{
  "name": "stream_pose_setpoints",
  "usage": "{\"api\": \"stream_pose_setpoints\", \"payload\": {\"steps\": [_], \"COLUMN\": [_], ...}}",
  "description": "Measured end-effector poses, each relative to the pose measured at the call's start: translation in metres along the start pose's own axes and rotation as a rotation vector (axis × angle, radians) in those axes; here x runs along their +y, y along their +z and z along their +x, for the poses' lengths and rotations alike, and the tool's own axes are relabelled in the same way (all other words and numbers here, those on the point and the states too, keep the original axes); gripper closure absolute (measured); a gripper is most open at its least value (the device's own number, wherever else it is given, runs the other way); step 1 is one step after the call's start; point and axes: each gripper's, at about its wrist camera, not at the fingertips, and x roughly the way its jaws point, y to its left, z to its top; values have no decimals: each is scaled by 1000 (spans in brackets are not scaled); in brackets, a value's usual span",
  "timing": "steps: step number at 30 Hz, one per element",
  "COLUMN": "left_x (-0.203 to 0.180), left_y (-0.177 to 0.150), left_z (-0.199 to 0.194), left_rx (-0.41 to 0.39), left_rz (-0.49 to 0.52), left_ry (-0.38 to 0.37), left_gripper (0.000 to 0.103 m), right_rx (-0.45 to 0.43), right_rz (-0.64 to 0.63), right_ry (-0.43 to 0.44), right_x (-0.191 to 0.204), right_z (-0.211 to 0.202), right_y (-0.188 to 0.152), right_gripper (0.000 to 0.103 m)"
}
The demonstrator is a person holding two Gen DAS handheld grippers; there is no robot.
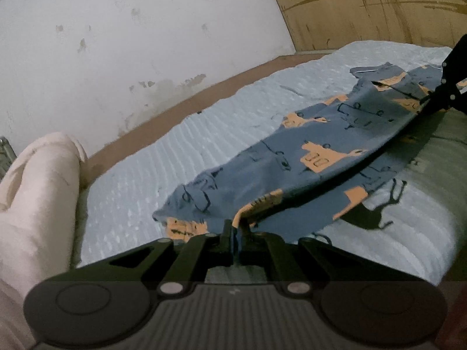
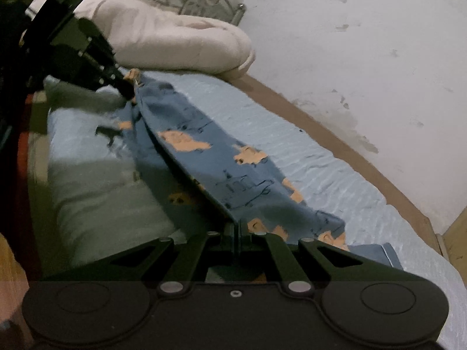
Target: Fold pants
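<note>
Blue pants [image 1: 292, 157] stretched between both clamped tongs | left tongs [image 1: 237, 227] | right tongs [image 2: 238, 227] | cream quilt [image 2: 175, 38] beside wall [image 1: 116, 43]

Blue pants [image 1: 292, 151] printed with orange blocks and dark line drawings. Stretched lengthwise over a pale blue bedcover [image 1: 175, 160], one long edge raised and taut, pinched at both ends; the rest draped down onto the cover, wrinkled.

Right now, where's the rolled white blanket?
The rolled white blanket lies at the left in the left wrist view, against the wall, beyond the pants.
</note>
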Motion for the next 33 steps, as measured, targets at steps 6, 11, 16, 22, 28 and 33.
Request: {"api": "stream_pose_setpoints", "payload": {"steps": [6,11,16,22,28,33], "left_x": [-2,-1,2,-24,-85,-139], "left_y": [-12,-13,-2,29,74,108], "left_z": [1,4,-11,-25,-9,16], "left_rx": [36,58,45,-25,-101,-118], "left_rz": [-5,-38,-162,-355,-398,-393], "left_ry": [-13,-20,-25,-90,-214,-319], "left_gripper": [103,94,18,1,0,1], "right_rx": [7,22,-12,-54,11,107], "right_rz": [-27,-41,32,248,501,715], "right_ry": [22,11,-7,-129,-287,-306], "right_x": [7,12,3,-40,-120,-190], "right_z": [-2,5,-5,-38,-64,-68], "right_y": [-8,-15,-18,-40,-80,-119], "right_gripper": [103,100,54,2,1,1]}}
